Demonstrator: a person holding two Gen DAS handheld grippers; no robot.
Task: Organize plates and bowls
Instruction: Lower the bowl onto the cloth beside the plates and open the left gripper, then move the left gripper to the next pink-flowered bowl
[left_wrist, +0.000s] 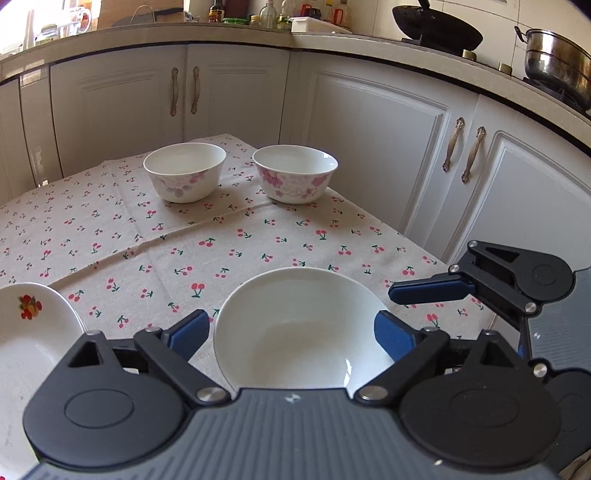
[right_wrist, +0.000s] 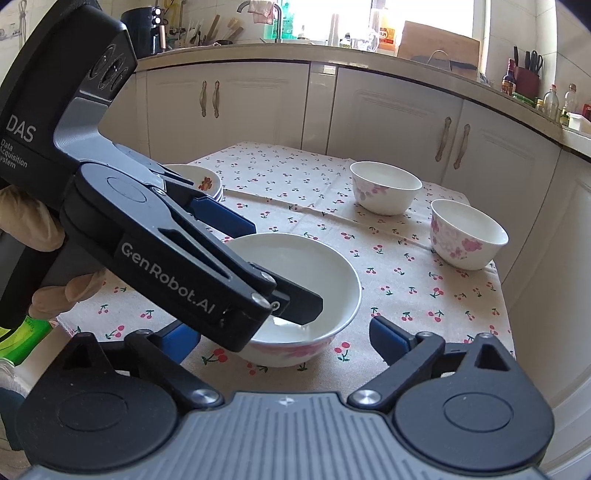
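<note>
A white bowl (left_wrist: 295, 332) with pink flowers on its outside (right_wrist: 325, 266) stands at the near edge of the cherry-print tablecloth (left_wrist: 147, 240). My left gripper (left_wrist: 291, 334) hovers over it, open, its blue pads (left_wrist: 188, 332) on either side of the rim and not pressing. From the right wrist it comes in from the left (right_wrist: 286, 266), one finger over the bowl's inside. My right gripper (right_wrist: 286, 339) is open just in front of the bowl, with nothing held; one of its fingers (left_wrist: 428, 291) shows at the right. Two more floral bowls (left_wrist: 184, 173) (left_wrist: 295, 173) stand apart at the far side.
Stacked white plates with a fruit print (left_wrist: 29, 332) (right_wrist: 201, 177) sit at the table's left. White cabinets (left_wrist: 369, 147) close in behind and to the right of the table. A wok (left_wrist: 439, 29) and a steel pot (left_wrist: 557, 62) stand on the counter. A hand (right_wrist: 48, 295) holds the left gripper.
</note>
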